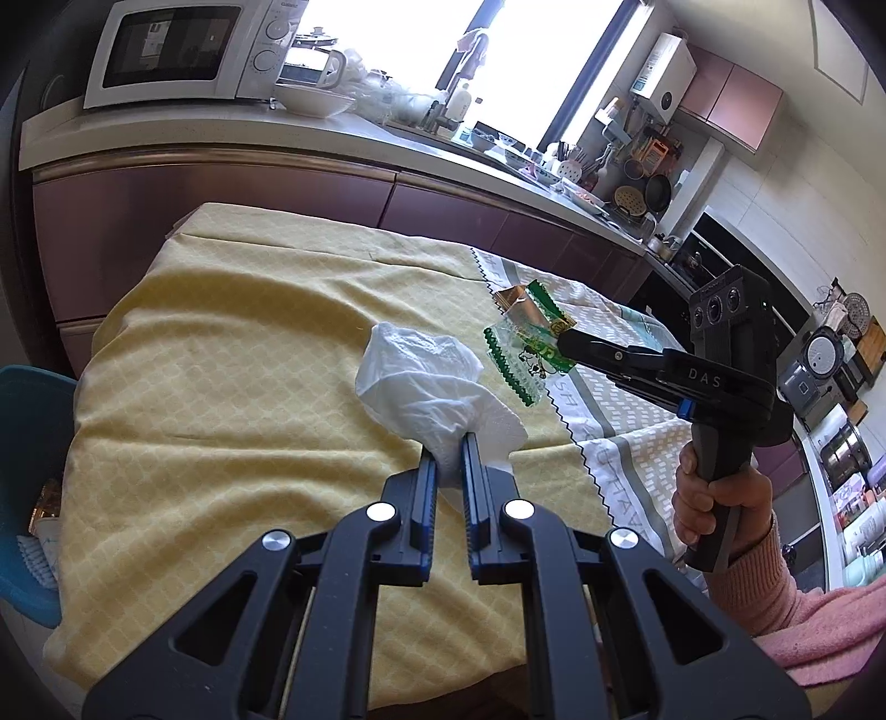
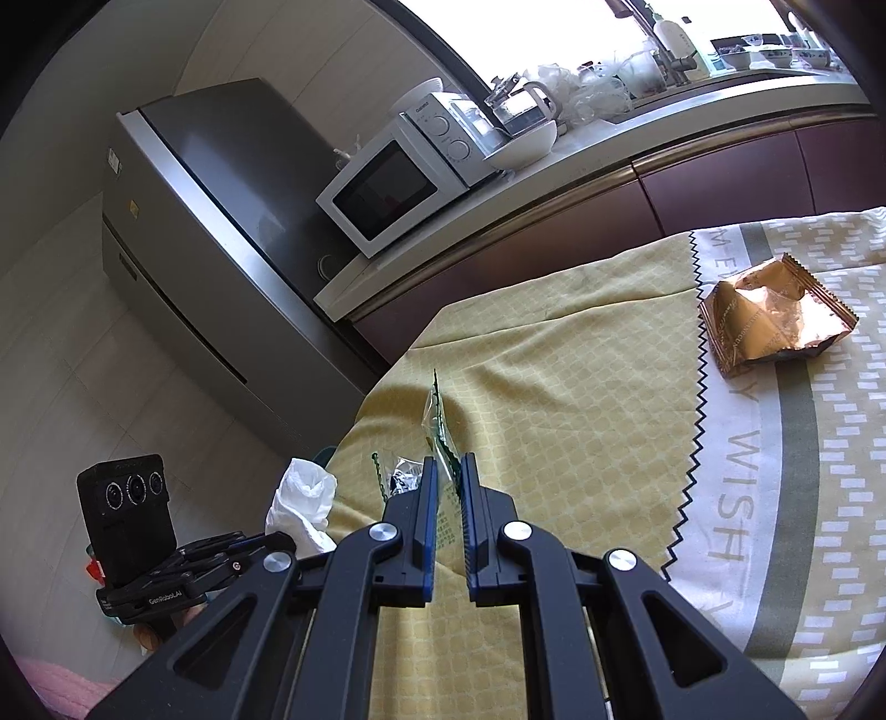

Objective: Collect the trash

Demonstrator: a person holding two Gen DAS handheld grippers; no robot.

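Observation:
My left gripper (image 1: 447,443) is shut on a crumpled white tissue (image 1: 421,382), held above the yellow tablecloth (image 1: 232,354). My right gripper (image 2: 447,464) is shut on a clear wrapper with green zigzag edging (image 2: 438,421), pinched edge-on. In the left wrist view that green wrapper (image 1: 520,354) hangs from the right gripper (image 1: 562,339), just right of the tissue. A copper foil wrapper (image 2: 775,318) lies on the patterned cloth at the right. In the right wrist view the tissue (image 2: 302,507) shows at lower left beside the left gripper (image 2: 277,540).
A counter (image 1: 354,138) with a white microwave (image 1: 183,50), bowl and dishes runs behind the table. A steel fridge (image 2: 194,221) stands left of it. A blue chair (image 1: 27,476) sits at the table's left edge. A hand in a pink sleeve (image 1: 714,498) holds the right gripper.

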